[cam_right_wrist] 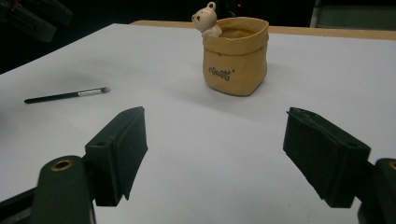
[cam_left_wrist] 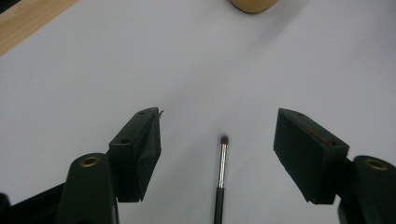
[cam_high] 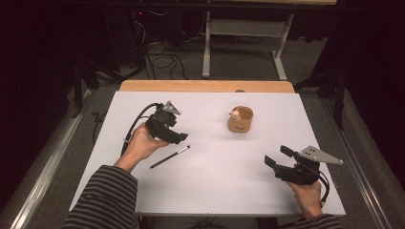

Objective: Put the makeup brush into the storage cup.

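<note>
Left tool [cam_left_wrist: 217,135] spread above the brush [cam_left_wrist: 221,177]; right tool [cam_right_wrist: 212,140] spread near table edge [cam_high: 239,213].

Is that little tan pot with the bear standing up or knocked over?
Upright. The tan pot sits on its base on the white table, its opening facing up, with the bear peeking over the rim.

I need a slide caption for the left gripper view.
Open left gripper poised over a slim brush on the white table.
</note>
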Tool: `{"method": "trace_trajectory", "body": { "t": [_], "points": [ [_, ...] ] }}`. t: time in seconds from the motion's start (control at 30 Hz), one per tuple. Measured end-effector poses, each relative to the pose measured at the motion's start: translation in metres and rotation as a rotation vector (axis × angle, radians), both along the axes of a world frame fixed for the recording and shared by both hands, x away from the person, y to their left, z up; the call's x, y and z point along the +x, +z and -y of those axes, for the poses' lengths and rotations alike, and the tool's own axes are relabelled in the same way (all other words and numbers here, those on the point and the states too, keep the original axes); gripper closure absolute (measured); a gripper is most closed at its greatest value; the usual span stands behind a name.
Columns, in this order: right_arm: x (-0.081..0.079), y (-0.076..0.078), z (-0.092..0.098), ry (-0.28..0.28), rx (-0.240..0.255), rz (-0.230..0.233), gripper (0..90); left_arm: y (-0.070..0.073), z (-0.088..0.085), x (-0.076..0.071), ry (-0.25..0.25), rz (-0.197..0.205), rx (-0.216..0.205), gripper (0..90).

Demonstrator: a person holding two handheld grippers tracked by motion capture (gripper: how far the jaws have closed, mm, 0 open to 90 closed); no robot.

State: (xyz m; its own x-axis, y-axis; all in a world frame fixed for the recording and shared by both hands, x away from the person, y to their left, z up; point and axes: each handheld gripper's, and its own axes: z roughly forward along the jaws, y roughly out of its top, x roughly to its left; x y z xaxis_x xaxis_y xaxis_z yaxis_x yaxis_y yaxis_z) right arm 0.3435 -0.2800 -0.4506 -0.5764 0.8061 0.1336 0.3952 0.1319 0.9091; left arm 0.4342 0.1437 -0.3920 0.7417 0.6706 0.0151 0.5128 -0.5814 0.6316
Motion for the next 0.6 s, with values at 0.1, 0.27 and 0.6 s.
{"method": "trace_trajectory", "body": {
  "t": [0.1, 0.27, 0.6],
  "points": [
    [0.000, 0.000, 0.000, 0.001, 0.000, 0.000, 23.0, 0.001, 0.002, 0.000, 0.002, 0.004, 0.017, 32.2],
    [0.000, 0.000, -0.001, 0.004, 0.000, -0.003, 23.0, -0.001, 0.007, 0.005, -0.012, -0.045, 0.080, 33.5],
    [0.000, 0.000, -0.001, 0.005, 0.000, 0.000, 23.7, 0.003, 0.011, 0.013, 0.004, -0.084, 0.167, 36.0]
  ]
}}
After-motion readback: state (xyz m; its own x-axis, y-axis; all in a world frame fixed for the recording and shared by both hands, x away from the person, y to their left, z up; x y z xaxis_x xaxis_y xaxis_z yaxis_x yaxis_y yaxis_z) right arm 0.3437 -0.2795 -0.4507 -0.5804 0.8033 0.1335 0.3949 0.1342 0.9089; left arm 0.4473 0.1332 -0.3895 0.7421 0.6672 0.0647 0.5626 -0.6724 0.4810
